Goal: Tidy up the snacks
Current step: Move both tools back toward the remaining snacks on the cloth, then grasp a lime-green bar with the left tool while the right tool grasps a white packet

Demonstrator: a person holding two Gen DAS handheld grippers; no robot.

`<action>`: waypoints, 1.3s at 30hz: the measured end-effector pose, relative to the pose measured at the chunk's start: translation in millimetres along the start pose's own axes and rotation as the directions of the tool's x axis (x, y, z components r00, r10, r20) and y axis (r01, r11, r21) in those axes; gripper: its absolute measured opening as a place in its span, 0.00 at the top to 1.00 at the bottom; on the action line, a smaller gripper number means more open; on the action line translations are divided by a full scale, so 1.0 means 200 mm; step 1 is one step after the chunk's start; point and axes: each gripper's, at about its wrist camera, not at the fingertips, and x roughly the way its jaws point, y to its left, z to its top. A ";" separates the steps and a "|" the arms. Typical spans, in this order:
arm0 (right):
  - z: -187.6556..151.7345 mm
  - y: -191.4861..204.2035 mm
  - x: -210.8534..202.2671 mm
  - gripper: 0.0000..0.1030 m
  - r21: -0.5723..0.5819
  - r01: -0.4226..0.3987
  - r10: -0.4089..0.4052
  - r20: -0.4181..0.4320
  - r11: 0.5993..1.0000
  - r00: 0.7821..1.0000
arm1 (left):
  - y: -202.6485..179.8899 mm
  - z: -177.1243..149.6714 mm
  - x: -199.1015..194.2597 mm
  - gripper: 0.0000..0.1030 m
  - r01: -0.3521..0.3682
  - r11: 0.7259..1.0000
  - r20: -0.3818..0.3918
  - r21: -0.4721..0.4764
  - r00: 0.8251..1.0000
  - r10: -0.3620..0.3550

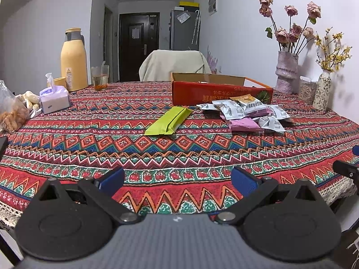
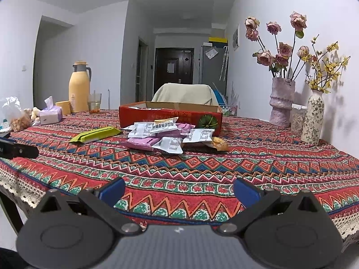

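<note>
Snacks (image 2: 170,135) lay heaped on the surface (image 2: 202,168) well ahead of both empty, spread-apart tongs, the left tongs (image 1: 177,179) and the right tongs (image 2: 178,189).

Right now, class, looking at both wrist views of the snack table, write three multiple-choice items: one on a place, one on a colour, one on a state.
1. Where does the green snack pack lie?
A. inside the box
B. on the tablecloth, left of the snack pile
C. beside the vases

2. What colour is the thermos jug?
A. yellow
B. blue
C. grey

3. How is the left gripper?
A. shut on a packet
B. open, holding nothing
C. shut, empty

Answers: B, it lies apart from the snack pile and the red cardboard box; A, its body is yellow; B, its blue fingers stand wide apart over bare tablecloth.
</note>
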 end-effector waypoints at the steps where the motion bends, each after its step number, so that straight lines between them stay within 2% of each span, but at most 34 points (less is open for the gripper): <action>1: 0.00 0.00 0.00 0.00 0.004 0.001 -0.001 0.000 1.000 1.000 | 0.00 0.00 0.01 0.00 0.001 1.000 -0.002 0.000 1.000 -0.001; 12: 0.00 -0.04 0.06 0.00 0.042 0.008 -0.008 -0.008 0.999 1.000 | 0.01 0.03 0.07 0.00 0.000 1.000 -0.015 0.003 1.000 0.000; 20: 0.05 -0.10 0.18 0.01 0.080 0.010 -0.008 -0.035 0.997 0.999 | 0.01 0.13 0.23 0.01 0.020 1.000 -0.047 0.023 0.999 -0.019; 23: 0.09 -0.14 0.26 0.04 0.095 0.017 -0.012 -0.062 0.995 0.998 | 0.02 0.18 0.32 0.06 0.028 0.999 -0.067 0.037 0.997 -0.025; 25: 0.13 -0.17 0.33 0.11 0.091 0.025 -0.018 -0.078 0.996 0.997 | 0.02 0.22 0.38 0.09 0.033 0.999 -0.072 0.043 0.997 -0.030; 32: 0.29 -0.26 0.60 0.16 0.056 0.026 -0.020 -0.110 0.998 0.994 | 0.05 0.40 0.63 0.20 0.037 0.995 -0.087 0.092 0.996 -0.029; 35: 0.37 -0.27 0.74 0.22 0.037 0.014 -0.010 -0.128 0.999 0.992 | 0.07 0.48 0.78 0.28 0.046 0.995 -0.133 0.084 0.991 -0.035; 37: 0.42 -0.26 0.84 0.22 0.016 0.009 -0.006 -0.150 1.000 0.989 | 0.08 0.51 0.88 0.28 0.075 0.995 -0.164 0.072 0.985 -0.063; 39: 0.45 -0.25 0.93 0.22 -0.006 0.000 -0.001 -0.173 1.000 0.985 | 0.09 0.52 0.97 0.29 0.076 0.995 -0.196 0.068 0.979 -0.061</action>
